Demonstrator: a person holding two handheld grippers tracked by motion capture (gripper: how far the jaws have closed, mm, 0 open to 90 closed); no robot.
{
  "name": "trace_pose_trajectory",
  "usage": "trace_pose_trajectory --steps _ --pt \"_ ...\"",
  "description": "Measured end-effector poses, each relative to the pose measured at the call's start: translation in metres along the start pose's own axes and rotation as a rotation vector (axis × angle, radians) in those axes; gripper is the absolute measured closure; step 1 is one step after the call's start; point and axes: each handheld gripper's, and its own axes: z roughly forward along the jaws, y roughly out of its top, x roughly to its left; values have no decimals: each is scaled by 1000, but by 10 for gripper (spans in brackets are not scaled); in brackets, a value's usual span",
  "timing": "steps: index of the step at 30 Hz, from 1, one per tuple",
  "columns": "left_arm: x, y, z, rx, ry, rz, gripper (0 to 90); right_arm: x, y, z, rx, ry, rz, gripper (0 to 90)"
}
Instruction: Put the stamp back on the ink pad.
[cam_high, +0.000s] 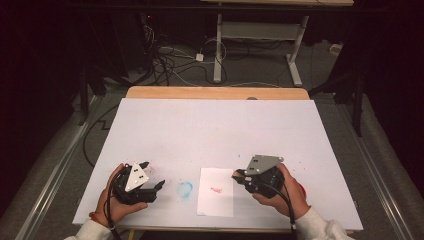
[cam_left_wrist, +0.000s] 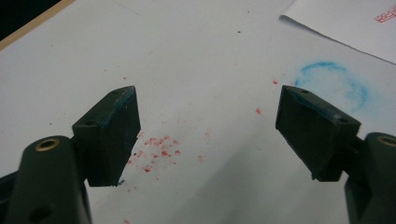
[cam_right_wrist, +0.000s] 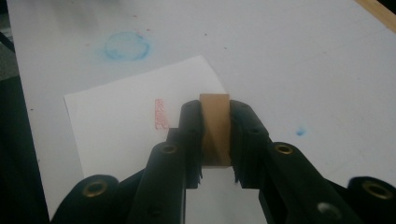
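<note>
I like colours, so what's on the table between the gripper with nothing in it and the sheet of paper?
A smudged blue ring lies between the left gripper and the paper, plain in the high view.

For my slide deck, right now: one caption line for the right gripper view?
Right gripper clamps a small tan wooden stamp block above a white paper sheet bearing a red stamped imprint.
</note>
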Motion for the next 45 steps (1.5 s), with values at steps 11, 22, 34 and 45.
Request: trace_pose_trajectory --steps 11,22,34,45 --pt "0 2 2 3 -5 6 212 -16 -24 -31 -14 -63 57 756" --pt "-1 1 2 11 -11 -4 212 -21 -37 -41 -2 -90 78 756" --pt "-1 1 2 12 -11 0 213 -28 -61 -52 33 -130 112 755" --pt "-2 2 2 10 -10 -4 212 -34 -87 -60 62 -160 160 755"
